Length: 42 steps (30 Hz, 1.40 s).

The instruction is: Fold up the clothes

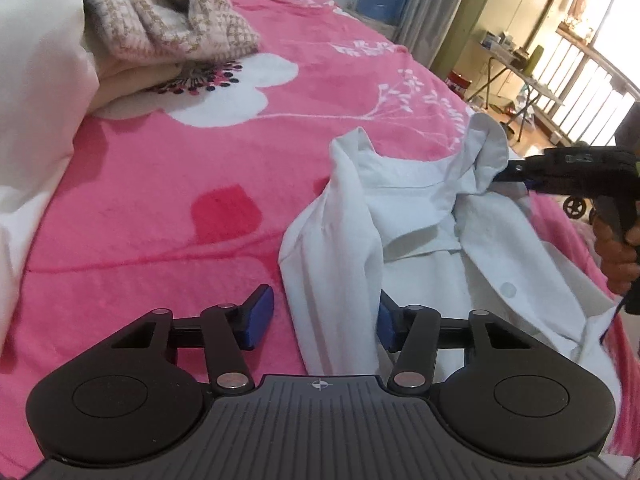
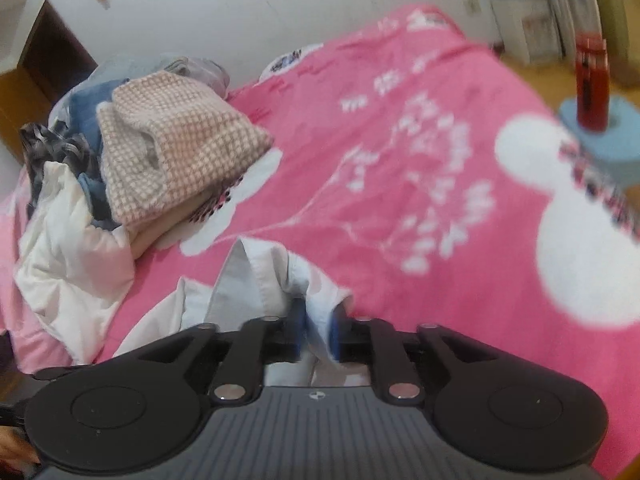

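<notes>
A white button shirt [image 1: 420, 208] lies crumpled on the pink flowered blanket [image 1: 180, 200]. My left gripper [image 1: 323, 318] stands open astride a long fold of the shirt; its left pad [image 1: 260, 316] is clear of the cloth, while the right one sits against the fold. My right gripper [image 1: 508, 170] reaches in from the right at the raised collar, with a hand [image 1: 616, 256] on its grip. In the right wrist view the collar cloth [image 2: 256, 280] hangs loosely between the parted pads of the right gripper [image 2: 317, 330].
A pile of clothes topped by a pink houndstooth garment [image 1: 168, 8] [image 2: 172, 140] sits at the far left of the bed, beside white bedding [image 1: 36, 100]. A red bottle [image 2: 592, 84] stands on a blue stool off the bed's right edge. A folding table [image 1: 508, 60] stands beyond.
</notes>
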Each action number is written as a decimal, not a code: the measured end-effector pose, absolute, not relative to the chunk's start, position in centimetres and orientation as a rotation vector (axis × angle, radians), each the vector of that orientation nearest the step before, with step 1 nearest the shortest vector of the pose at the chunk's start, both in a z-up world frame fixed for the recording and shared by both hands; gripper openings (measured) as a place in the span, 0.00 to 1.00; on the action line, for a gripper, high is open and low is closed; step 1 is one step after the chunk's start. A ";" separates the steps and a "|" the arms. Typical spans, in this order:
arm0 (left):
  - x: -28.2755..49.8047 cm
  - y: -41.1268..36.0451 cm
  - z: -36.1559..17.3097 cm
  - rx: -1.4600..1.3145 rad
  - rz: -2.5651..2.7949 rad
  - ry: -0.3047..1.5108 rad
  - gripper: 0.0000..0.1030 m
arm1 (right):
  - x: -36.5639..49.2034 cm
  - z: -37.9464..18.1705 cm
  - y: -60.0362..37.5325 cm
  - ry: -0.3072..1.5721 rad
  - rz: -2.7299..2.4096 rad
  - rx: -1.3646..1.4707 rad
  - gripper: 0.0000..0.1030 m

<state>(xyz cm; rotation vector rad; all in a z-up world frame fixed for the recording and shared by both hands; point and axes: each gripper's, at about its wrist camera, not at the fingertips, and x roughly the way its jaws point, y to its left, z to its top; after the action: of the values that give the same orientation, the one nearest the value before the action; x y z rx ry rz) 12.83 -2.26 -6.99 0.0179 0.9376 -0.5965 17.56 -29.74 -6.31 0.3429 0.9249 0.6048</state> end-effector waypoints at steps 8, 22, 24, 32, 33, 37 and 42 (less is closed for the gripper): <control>12.5 -1.8 -7.3 -0.012 -0.601 0.896 0.47 | 13.6 -6.7 -32.9 0.973 0.552 0.437 0.68; 10.9 -3.4 -6.6 0.106 -0.601 0.778 0.01 | 11.6 -6.8 -28.2 0.956 0.541 0.169 0.05; 11.0 -3.2 -6.1 0.108 -0.577 0.744 0.01 | 11.5 -6.3 -28.0 0.920 0.528 0.139 0.03; 14.3 -2.0 -3.4 0.123 -0.484 0.638 0.01 | 14.0 -3.4 -28.6 0.756 0.461 0.023 0.02; 14.7 -2.0 -3.2 0.130 -0.477 0.626 0.01 | 14.6 -3.1 -28.6 0.736 0.460 0.010 0.02; 16.4 -1.7 -2.6 0.168 -0.431 0.586 0.01 | 16.6 -2.1 -28.3 0.664 0.436 -0.057 0.02; 18.3 -1.5 -4.7 0.177 -0.380 0.650 0.01 | 19.9 -4.1 -28.1 0.682 0.407 -0.066 0.02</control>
<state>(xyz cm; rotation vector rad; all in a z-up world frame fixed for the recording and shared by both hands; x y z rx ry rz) 18.29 -1.49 -4.67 0.1773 0.6500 -0.3799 19.87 -28.15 -4.06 -0.0663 0.6818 0.4068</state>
